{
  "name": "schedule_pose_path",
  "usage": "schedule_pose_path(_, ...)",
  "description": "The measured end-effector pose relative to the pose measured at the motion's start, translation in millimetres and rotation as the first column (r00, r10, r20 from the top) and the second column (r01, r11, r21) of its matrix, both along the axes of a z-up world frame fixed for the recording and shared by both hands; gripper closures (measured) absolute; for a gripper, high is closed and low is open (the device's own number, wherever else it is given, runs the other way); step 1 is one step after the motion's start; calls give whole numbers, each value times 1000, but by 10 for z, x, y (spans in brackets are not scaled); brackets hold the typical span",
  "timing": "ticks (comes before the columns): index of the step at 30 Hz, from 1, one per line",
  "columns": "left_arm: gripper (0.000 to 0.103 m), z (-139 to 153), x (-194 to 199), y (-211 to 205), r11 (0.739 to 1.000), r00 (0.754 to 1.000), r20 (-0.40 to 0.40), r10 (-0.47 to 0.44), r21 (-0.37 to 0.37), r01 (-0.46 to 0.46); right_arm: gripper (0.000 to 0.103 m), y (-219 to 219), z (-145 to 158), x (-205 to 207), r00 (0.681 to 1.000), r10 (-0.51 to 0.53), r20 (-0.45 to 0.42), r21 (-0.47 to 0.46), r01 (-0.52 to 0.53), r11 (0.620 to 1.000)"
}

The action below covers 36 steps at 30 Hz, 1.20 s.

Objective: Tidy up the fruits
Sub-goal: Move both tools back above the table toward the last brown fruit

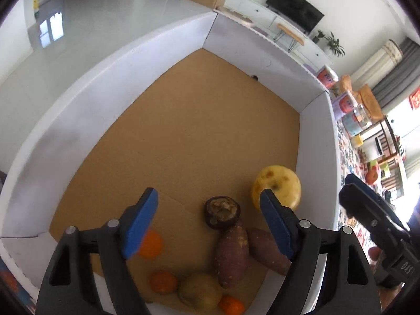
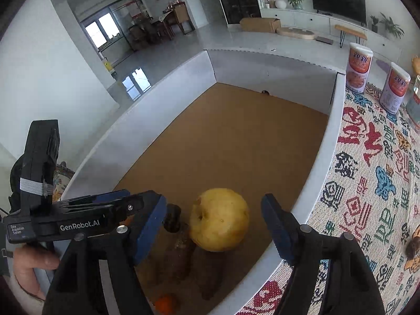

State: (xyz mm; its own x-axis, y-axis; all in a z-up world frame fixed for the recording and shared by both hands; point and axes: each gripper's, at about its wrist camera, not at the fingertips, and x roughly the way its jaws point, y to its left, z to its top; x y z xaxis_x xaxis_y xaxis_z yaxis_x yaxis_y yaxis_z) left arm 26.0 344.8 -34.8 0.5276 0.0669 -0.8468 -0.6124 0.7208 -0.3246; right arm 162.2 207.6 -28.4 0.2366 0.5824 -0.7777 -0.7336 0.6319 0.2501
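Note:
A white-walled box (image 1: 110, 99) with a brown cardboard floor holds the produce at its near end. A yellow apple (image 1: 275, 186) lies near the right wall; it also shows in the right wrist view (image 2: 219, 219). A dark mangosteen (image 1: 222, 211), two sweet potatoes (image 1: 232, 254), a brownish pear (image 1: 200, 290) and three small oranges (image 1: 151, 244) lie beside it. My left gripper (image 1: 208, 225) is open and empty above the fruit. My right gripper (image 2: 214, 229) is open and empty, its jaws either side of the apple, above it.
The box's right wall (image 2: 325, 162) stands beside a patterned tablecloth (image 2: 372, 183). Two cans (image 2: 359, 67) stand on the cloth at the far right. A small dark fruit (image 2: 413, 246) lies on the cloth. The far half of the box floor (image 1: 204, 120) is bare cardboard.

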Motion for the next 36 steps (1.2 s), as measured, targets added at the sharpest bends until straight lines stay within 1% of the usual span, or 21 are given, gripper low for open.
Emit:
schedule_pose_path(2,21,207,-66,-175,997,998,59,-26,76,21,14,-225,198,3,998,-38,41,81,34,996)
schedule_pose_path(4,20,424,-122,-469,984,989,121,-85,164,65,4,-540,360,-9,990,-86,110,113,74,991)
schedule_pose_path(5,19,509,-149,-650,976,980,150,-128,194,98,0,-734,412,-28,982,-112,151,117,94,989)
schedule_pose_path(7,18,624,-176,-1047,959,955,198,-223,220,178,0,-1199,395,-67,964,-158,214,107,138,985)
schedule_pose_path(9,14,673,-165,-1486,930,913,227,-337,228,287,0,-1728,216,-82,947,-215,239,68,204,977)
schedule_pose_path(11,11,656,-80,-1957,879,850,236,-471,210,429,0,-2308,-58,-30,922,-302,241,15,308,951)
schedule_pose_path(12,11,602,-16,-2184,844,813,232,-534,189,501,0,-2585,-203,-34,908,-349,232,-16,362,932)
schedule_pose_path(13,11,536,100,-2438,801,770,221,-599,162,577,0,-2870,-351,-20,889,-402,220,-60,424,904)
schedule_pose_path(14,11,435,212,-2655,765,737,207,-644,135,630,0,-3139,-462,-14,863,-454,219,-103,483,869)
schedule_pose_path(15,11,314,336,-2856,740,716,192,-672,118,663,0,-3377,-565,-7,833,-504,227,-136,539,831)
schedule_pose_path(16,11,173,461,-3014,729,710,174,-683,106,676,0,-3579,-652,11,804,-545,239,-163,586,794)
schedule_pose_path(18,11,-73,701,-3295,740,730,118,-673,111,664,0,-3906,-750,41,758,-596,265,-199,648,735)
schedule_pose_path(20,11,-341,897,-3423,750,750,66,-658,151,644,0,-4106,-808,55,718,-625,307,-211,692,691)
schedule_pose_path(22,11,-539,1094,-3462,768,780,18,-625,193,611,0,-4224,-887,74,689,-658,305,-222,723,654)
schedule_pose_path(23,11,-602,1174,-3461,776,792,10,-611,206,596,0,-4243,-945,124,690,-664,288,-248,724,644)
schedule_pose_path(25,11,-714,1292,-3443,790,808,5,-590,214,575,0,-4282,-977,146,685,-677,268,-228,728,646)
schedule_pose_path(26,11,-745,1321,-3444,788,811,12,-585,243,566,0,-4301,-981,154,682,-685,257,-214,731,648)
schedule_pose_path(27,11,-769,1343,-3466,779,811,10,-586,285,559,0,-4323,-994,161,683,-689,243,-207,731,651)
schedule_pose_path(29,10,-826,1392,-3546,750,805,-37,-592,338,568,0,-4373,-1010,180,680,-704,204,-186,733,654)
schedule_pose_path(31,7,-848,1415,-3599,734,798,-64,-599,355,580,0,-4368,-1012,186,678,-705,209,-189,735,651)
schedule_pose_path(36,5,-865,1432,-3581,733,796,-65,-602,351,583,0,-4360,-1022,186,677,-705,210,-188,736,651)
